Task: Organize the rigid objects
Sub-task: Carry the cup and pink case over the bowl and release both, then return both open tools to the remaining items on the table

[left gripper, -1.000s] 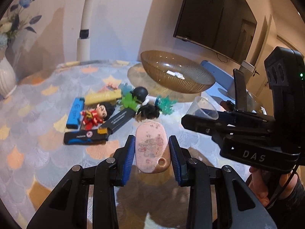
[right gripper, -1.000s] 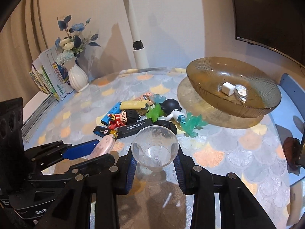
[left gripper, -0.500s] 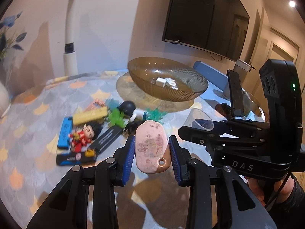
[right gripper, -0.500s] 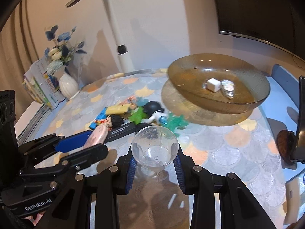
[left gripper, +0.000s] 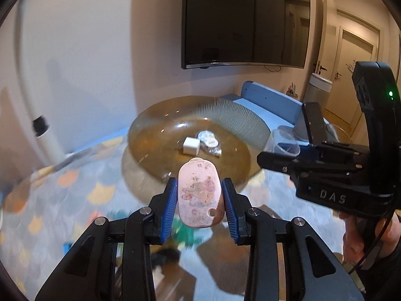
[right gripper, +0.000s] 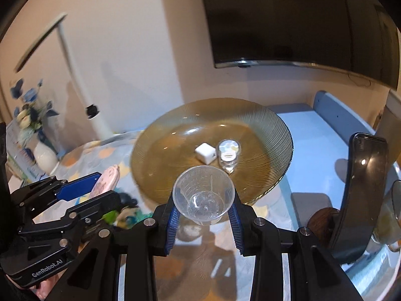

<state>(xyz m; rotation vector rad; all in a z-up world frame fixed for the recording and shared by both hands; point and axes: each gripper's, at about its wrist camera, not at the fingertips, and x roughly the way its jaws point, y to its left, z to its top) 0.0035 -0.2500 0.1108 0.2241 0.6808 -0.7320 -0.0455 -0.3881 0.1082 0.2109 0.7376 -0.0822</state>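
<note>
My left gripper (left gripper: 199,200) is shut on a flat pink oval case (left gripper: 199,195) with a worn print, held in the air just before the near rim of the amber glass bowl (left gripper: 225,115). The case also shows in the right wrist view (right gripper: 106,179). My right gripper (right gripper: 203,213) is shut on a clear plastic measuring cup (right gripper: 203,195), held at the bowl's (right gripper: 275,130) near rim. The cup also shows in the left wrist view (left gripper: 284,145). In the bowl lie a white cube (right gripper: 206,153) and a small clear packet (right gripper: 228,154).
Blurred toys (left gripper: 185,233) lie on the patterned tablecloth below the left gripper. A white vase with blue flowers (right gripper: 42,155) stands far left. A black phone on a stand (right gripper: 363,188) and a glass (right gripper: 391,215) stand right. A blue chair (left gripper: 270,100) is behind the bowl.
Both grippers have risen and moved forward toward the bowl, each carrying its object. The toy pile has dropped to below the left gripper.
</note>
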